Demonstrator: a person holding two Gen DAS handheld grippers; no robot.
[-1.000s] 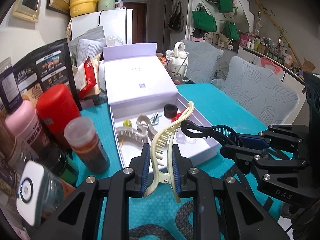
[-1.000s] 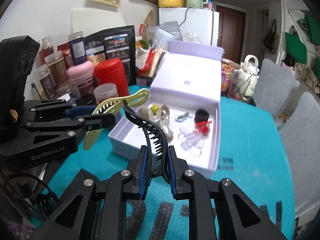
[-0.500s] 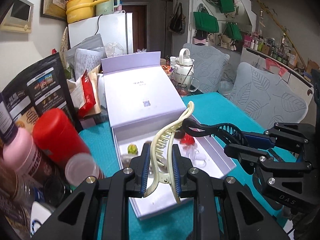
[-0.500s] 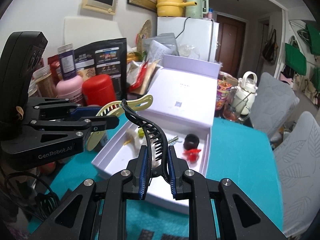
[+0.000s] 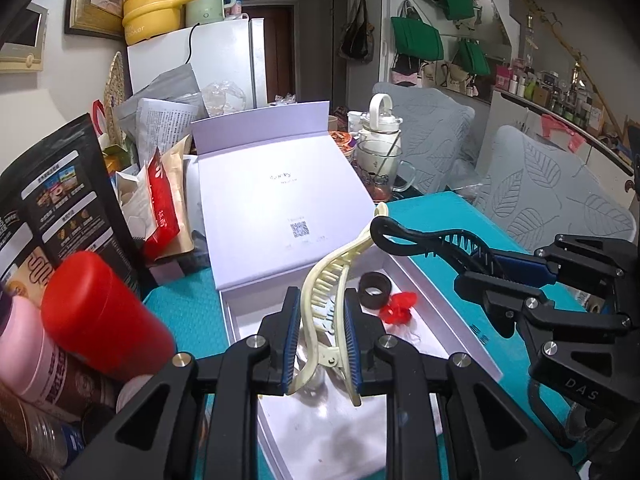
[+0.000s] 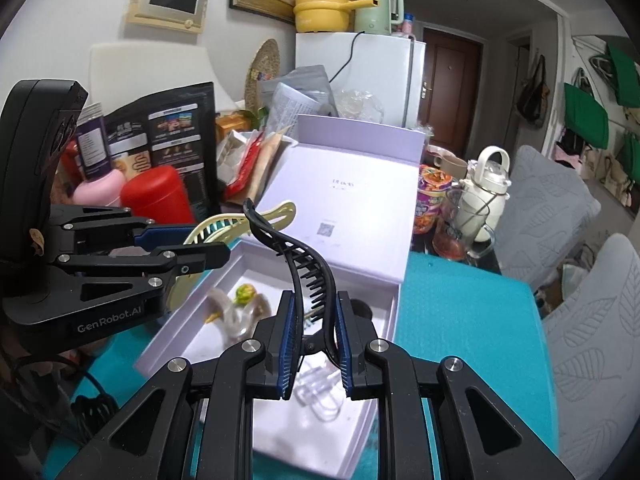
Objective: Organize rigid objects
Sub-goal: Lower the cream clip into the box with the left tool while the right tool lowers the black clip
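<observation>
On the teal tabletop (image 5: 452, 216) sits a pale lilac box (image 5: 440, 320), lid (image 5: 276, 200) hinged open and leaning back at the far side. Both grippers are held over the open tray.

Tray contents, as far as visible: a dark ring-shaped band (image 5: 374, 289) and a small red clip (image 5: 398, 307) toward the far right; a beige claw clip with a yellow-green bead (image 6: 245, 293) toward the left; clear plastic clips (image 6: 316, 392) near the front, blurred. One more small item lies behind the right gripper's clip; cannot identify it.

Left gripper (image 5: 320, 340): jaws pinching the hinge end of a cream claw clip (image 5: 340, 264), its toothed arms rising up and away over the tray.

Right gripper (image 6: 312, 344): jaws pinching the base of a black claw clip (image 6: 298, 256), teeth facing right, curved tip pointing to the far left. The tips of the two clips are close together; contact cannot be judged.

Left of the box: red canister (image 5: 100, 312), pink-capped bottle (image 5: 24, 344), black printed pouch (image 5: 52, 208), red snack packet (image 5: 160, 208). Far right of the box: white kettle (image 6: 486, 188), glass mug (image 6: 460, 232).
</observation>
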